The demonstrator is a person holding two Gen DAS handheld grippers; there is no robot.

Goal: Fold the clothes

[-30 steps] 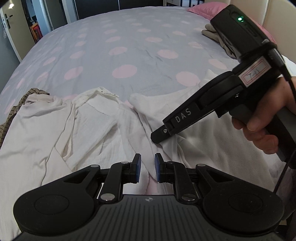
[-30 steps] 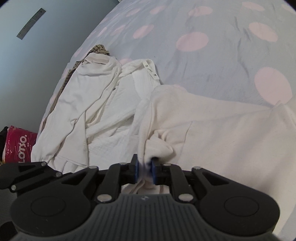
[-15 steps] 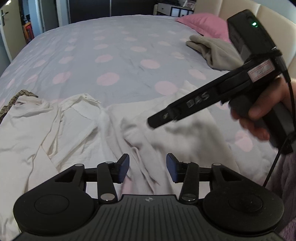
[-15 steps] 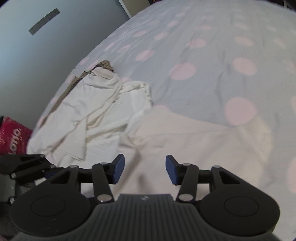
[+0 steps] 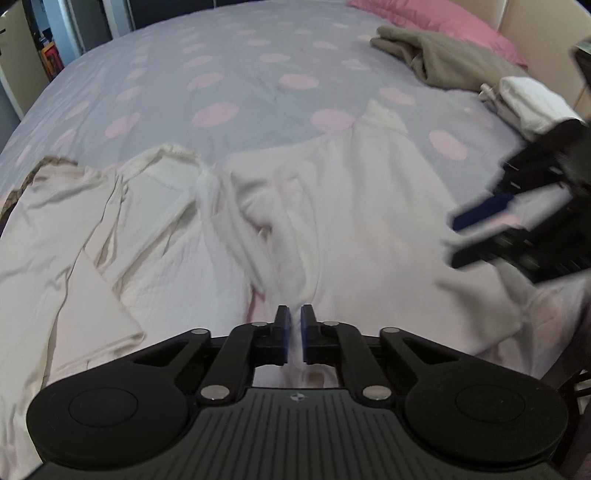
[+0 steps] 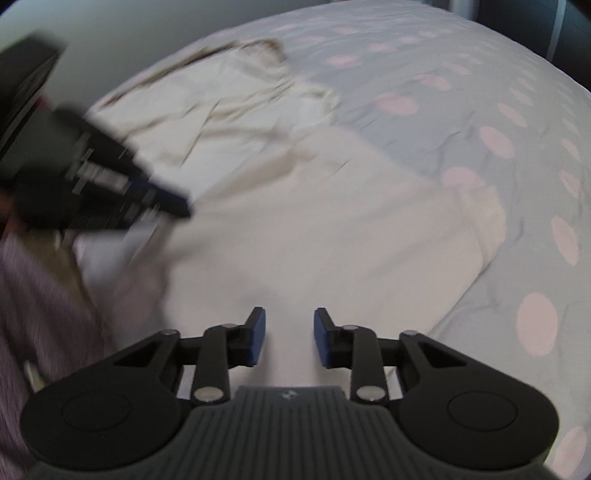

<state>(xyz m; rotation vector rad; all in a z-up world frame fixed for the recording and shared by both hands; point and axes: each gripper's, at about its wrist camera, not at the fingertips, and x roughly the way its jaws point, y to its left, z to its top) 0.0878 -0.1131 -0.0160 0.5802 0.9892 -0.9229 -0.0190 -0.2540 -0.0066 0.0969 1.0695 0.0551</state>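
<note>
A white garment point(image 5: 351, 221) lies rumpled and spread across the near part of the bed. My left gripper point(image 5: 294, 332) is low at its near edge, shut on a ridge of that white cloth. In the right wrist view the same garment point(image 6: 314, 240) fills the middle, and my right gripper point(image 6: 289, 334) hovers over it, open with nothing between its fingers. The right gripper point(image 5: 484, 216) shows blurred at the right of the left wrist view. The left gripper point(image 6: 162, 201) is a dark blur at the left of the right wrist view.
A second cream shirt point(image 5: 74, 229) lies to the left, over a plaid item point(image 5: 22, 177). The dotted grey bedcover point(image 5: 240, 74) stretches beyond. At the back right are an olive garment point(image 5: 443, 55), a pink pillow point(image 5: 443, 22) and folded white cloth point(image 5: 532, 103).
The right gripper let go of the white garment and swung right, staying open. The left gripper opened half a second ago and has now shut on a fold of the garment.
</note>
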